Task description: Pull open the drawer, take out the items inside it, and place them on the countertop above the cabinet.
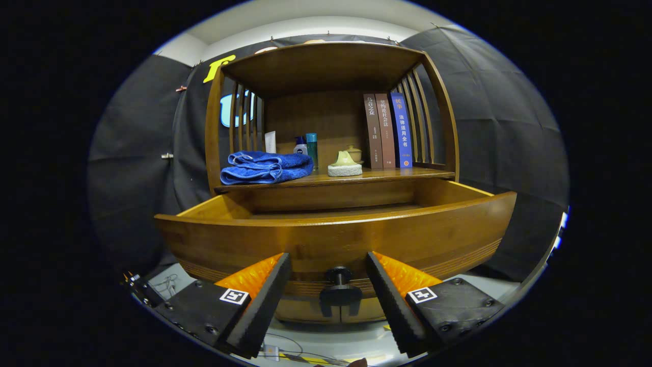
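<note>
Gripper view has the drawer (336, 239) already pulled out toward the camera, its knob (339, 276) sitting between the fingers of the gripper (328, 267), which stand wide apart and touch nothing. At twelve o'clock beyond it, the countertop (387, 175) carries a blue towel (265, 167), bottles and books (possibly placed items, I cannot tell). The drawer's floor is hidden behind its front, so what remains inside is unclear.
</note>
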### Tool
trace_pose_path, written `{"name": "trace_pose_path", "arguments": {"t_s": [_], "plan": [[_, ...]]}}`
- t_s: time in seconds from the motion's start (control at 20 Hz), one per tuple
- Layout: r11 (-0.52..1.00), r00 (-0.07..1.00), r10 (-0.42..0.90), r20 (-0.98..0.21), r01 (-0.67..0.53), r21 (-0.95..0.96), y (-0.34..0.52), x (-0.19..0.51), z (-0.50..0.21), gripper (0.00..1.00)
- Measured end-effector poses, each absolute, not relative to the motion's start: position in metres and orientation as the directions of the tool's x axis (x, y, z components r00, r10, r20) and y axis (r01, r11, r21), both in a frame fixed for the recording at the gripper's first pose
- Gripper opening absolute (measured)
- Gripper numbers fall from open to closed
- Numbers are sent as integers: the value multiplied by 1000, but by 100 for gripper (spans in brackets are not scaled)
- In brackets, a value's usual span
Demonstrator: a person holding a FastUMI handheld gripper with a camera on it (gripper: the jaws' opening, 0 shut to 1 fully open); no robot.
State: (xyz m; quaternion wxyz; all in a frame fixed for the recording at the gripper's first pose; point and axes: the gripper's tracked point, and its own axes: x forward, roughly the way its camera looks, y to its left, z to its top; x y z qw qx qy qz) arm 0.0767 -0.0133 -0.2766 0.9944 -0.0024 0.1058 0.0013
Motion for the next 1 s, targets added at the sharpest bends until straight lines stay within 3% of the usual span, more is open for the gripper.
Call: {"name": "trace_pose_path", "arguments": {"t_s": [1.0], "plan": [[998,978,-22,-209,8,-68,-12,194,-283,98]]}}
